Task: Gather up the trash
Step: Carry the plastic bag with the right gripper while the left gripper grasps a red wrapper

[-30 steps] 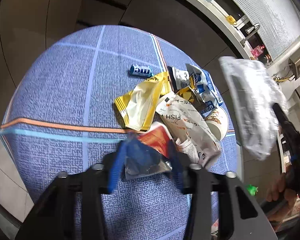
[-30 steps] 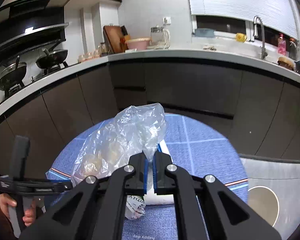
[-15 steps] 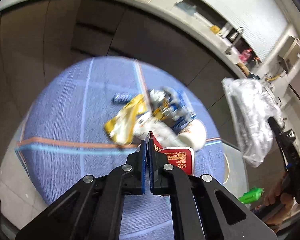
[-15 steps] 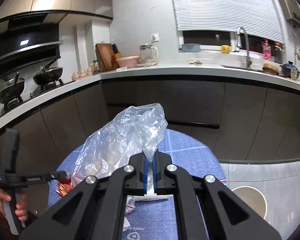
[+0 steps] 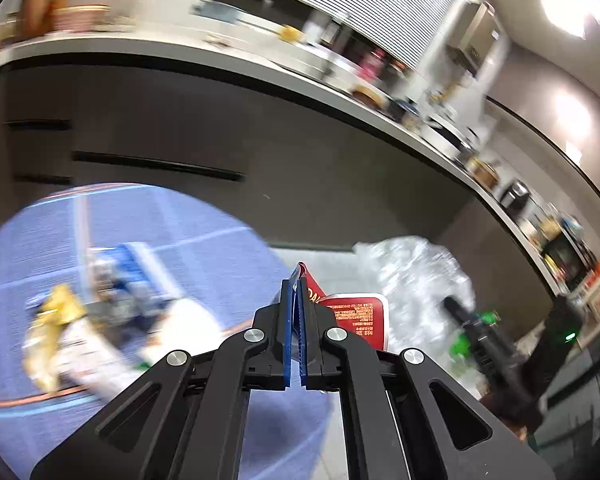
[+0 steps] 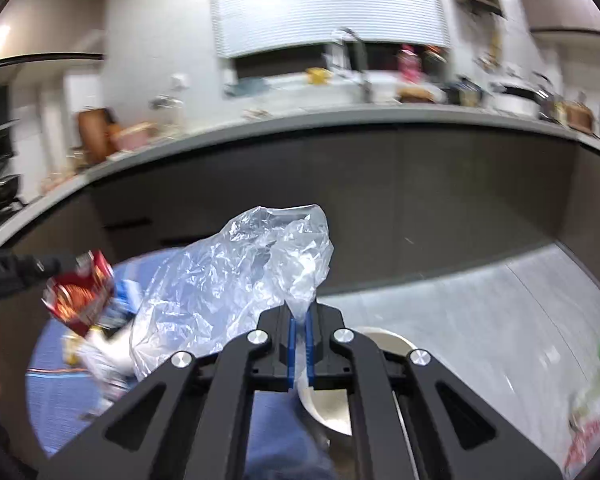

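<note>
One red wrapper is pinched in my left gripper, jaws clamped tight on its edge. A second ago those jaws stood open around it on the heap; now it is lifted clear of the blue mat and hangs in the air, close beside the clear bag. From the right wrist view the wrapper sits just left of the bag, not yet inside.

My right gripper is closed on a fold of the bag's plastic and holds it up, as it did a second ago, though it now sits nearer the floor's edge of the mat.

The remaining trash, including a yellow packet and blue packs, lies blurred on the mat behind. Beyond are dark cabinets and a cluttered counter.

I judge the pick done; the drop into the bag comes next, and its mouth is not visible.
</note>
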{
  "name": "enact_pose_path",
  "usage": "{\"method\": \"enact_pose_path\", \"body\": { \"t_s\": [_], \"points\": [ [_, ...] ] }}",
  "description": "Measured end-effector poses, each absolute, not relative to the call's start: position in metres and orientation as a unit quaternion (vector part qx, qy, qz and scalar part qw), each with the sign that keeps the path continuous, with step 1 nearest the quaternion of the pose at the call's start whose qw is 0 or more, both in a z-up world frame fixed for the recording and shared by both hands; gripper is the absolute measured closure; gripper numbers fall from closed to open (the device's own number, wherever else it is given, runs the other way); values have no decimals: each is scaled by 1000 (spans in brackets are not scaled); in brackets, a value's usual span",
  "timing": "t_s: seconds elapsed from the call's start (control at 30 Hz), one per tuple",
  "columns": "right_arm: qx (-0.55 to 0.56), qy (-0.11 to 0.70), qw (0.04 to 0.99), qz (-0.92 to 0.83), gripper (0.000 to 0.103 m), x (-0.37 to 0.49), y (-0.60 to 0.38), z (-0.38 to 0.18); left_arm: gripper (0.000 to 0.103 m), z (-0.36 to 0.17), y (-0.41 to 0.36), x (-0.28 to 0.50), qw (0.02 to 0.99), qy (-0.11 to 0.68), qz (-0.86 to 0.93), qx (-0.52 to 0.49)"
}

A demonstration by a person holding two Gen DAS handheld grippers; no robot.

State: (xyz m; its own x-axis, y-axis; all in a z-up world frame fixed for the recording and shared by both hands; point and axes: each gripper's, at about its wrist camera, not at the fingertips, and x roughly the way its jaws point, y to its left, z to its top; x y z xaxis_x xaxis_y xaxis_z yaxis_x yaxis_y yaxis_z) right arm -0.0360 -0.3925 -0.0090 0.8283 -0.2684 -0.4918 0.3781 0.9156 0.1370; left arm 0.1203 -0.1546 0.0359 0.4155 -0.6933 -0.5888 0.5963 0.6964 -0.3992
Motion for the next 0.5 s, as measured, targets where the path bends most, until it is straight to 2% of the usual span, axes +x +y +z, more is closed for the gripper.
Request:
{"method": "enact_pose_path", "body": {
  "t_s": [0.27, 0.5],
  "points": [
    [160, 315, 904, -240, 97, -47, -459, -97, 101, -22, -297, 129, 778, 437, -452, -2],
    [178, 376, 876, -243, 96, -32, -476, -167, 101, -84, -366, 148, 755, 481, -444, 47]
  ]
}}
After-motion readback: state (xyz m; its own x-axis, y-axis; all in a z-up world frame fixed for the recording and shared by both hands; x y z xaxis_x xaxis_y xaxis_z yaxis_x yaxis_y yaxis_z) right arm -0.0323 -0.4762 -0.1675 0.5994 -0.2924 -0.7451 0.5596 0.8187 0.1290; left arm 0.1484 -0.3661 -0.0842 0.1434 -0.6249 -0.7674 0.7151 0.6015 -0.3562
